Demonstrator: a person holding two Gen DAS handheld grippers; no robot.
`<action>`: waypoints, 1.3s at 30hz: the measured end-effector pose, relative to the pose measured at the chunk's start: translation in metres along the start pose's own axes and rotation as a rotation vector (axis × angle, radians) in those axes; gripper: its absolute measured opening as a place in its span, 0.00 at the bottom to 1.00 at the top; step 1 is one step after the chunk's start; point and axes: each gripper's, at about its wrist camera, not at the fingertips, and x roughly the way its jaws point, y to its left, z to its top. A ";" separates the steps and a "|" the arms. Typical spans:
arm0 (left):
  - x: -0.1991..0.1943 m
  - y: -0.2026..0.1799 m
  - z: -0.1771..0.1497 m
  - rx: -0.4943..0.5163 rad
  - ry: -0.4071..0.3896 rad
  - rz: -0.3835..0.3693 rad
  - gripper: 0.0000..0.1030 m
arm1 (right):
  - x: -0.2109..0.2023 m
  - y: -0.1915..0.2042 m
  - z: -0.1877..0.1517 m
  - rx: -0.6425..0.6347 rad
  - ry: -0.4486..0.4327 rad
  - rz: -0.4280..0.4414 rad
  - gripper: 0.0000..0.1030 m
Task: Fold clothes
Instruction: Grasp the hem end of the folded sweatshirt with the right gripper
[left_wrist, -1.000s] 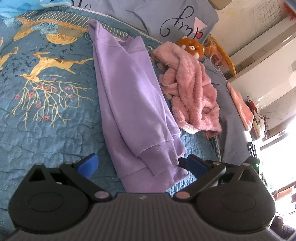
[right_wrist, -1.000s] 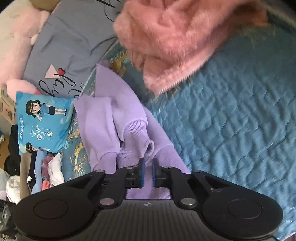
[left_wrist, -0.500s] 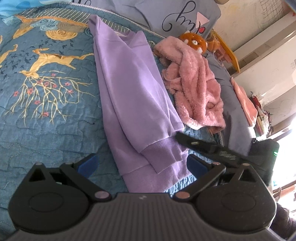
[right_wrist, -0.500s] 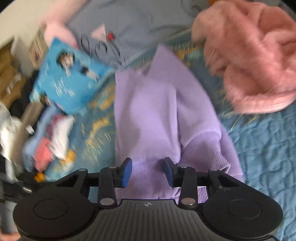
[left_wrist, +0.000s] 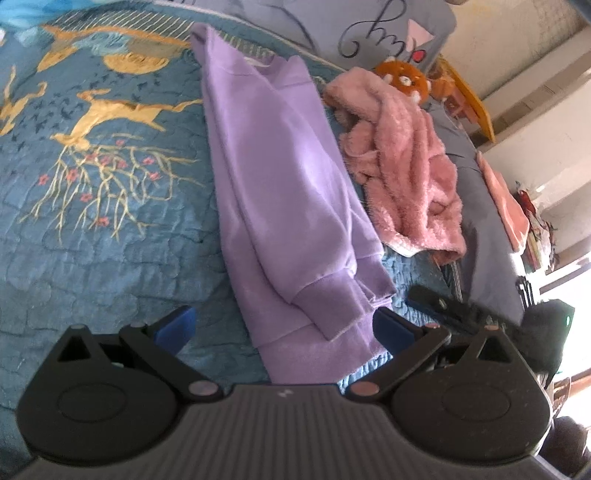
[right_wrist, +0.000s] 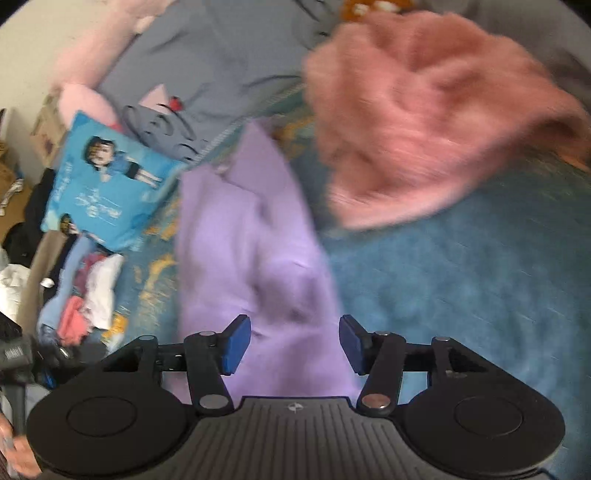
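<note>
A lilac sweatshirt (left_wrist: 280, 192) lies folded lengthwise on the blue quilt, a sleeve laid over its body and the cuff near its hem. My left gripper (left_wrist: 282, 326) hovers over the hem, open wide, its blue pads apart from the cloth. In the right wrist view the same lilac sweatshirt (right_wrist: 255, 236) runs away from my right gripper (right_wrist: 293, 343), whose jaws are opening above the cloth with nothing pinched between the pads. The right gripper's black body (left_wrist: 480, 314) shows at the right in the left wrist view. This right view is blurred by motion.
A fuzzy pink garment (left_wrist: 402, 177) is crumpled beside the sweatshirt on the quilt (left_wrist: 92, 236). A grey pillow (left_wrist: 373, 33) and an orange plush toy (left_wrist: 404, 79) sit at the bed's head. A blue cartoon pillow (right_wrist: 107, 184) and a pile of clothes (right_wrist: 85, 295) lie to the left.
My right gripper let go of the lilac sleeve cuff, its jaws spread apart, and it rolled and pulled back. The sleeve now lies flat on the sweatshirt. The left gripper stayed open and nearly still.
</note>
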 end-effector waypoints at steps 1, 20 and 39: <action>0.000 0.001 0.000 -0.006 0.000 0.000 1.00 | 0.000 -0.008 -0.004 0.022 0.019 0.002 0.51; 0.001 0.003 -0.001 -0.007 0.007 -0.009 1.00 | 0.053 -0.016 -0.065 0.470 0.091 0.433 0.76; 0.001 -0.001 -0.001 0.019 0.011 -0.011 1.00 | 0.069 0.005 -0.058 0.425 0.080 0.334 0.23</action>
